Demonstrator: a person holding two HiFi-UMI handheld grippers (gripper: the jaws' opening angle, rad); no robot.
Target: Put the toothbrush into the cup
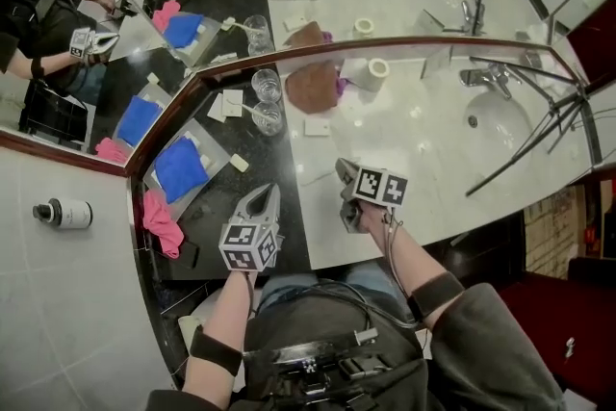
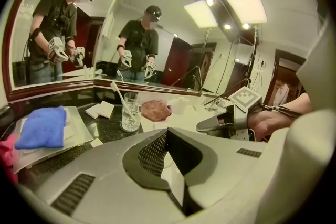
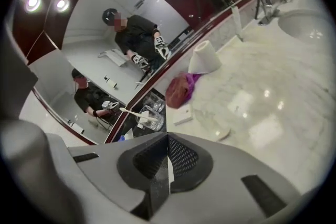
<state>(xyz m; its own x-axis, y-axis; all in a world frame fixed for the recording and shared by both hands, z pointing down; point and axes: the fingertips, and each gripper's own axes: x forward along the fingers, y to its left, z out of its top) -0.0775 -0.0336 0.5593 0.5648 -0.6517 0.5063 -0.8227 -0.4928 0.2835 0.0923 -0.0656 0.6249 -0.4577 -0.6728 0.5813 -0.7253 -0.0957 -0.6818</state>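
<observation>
A clear glass cup (image 1: pixel 268 117) stands on the black part of the counter near the mirror, and a white toothbrush (image 1: pixel 252 111) leans out of it to the left. The cup (image 2: pixel 130 112) and the toothbrush (image 2: pixel 118 94) also show in the left gripper view; in the right gripper view the same cup (image 3: pixel 150 121) is at centre left. A second, empty glass (image 1: pixel 267 84) stands just behind. My left gripper (image 1: pixel 260 192) hangs shut and empty over the black counter, short of the cup. My right gripper (image 1: pixel 345 169), also shut and empty, is raised over the white marble, to the right of the cup.
A blue cloth (image 1: pixel 181 168) lies on a tray at the left, with a pink cloth (image 1: pixel 162 221) beside it. Further right are a brown and purple cloth (image 1: pixel 313 87), a paper roll (image 1: pixel 371 72), small white packets (image 1: pixel 231 101), the sink (image 1: pixel 496 120) and tripod legs (image 1: pixel 539 125).
</observation>
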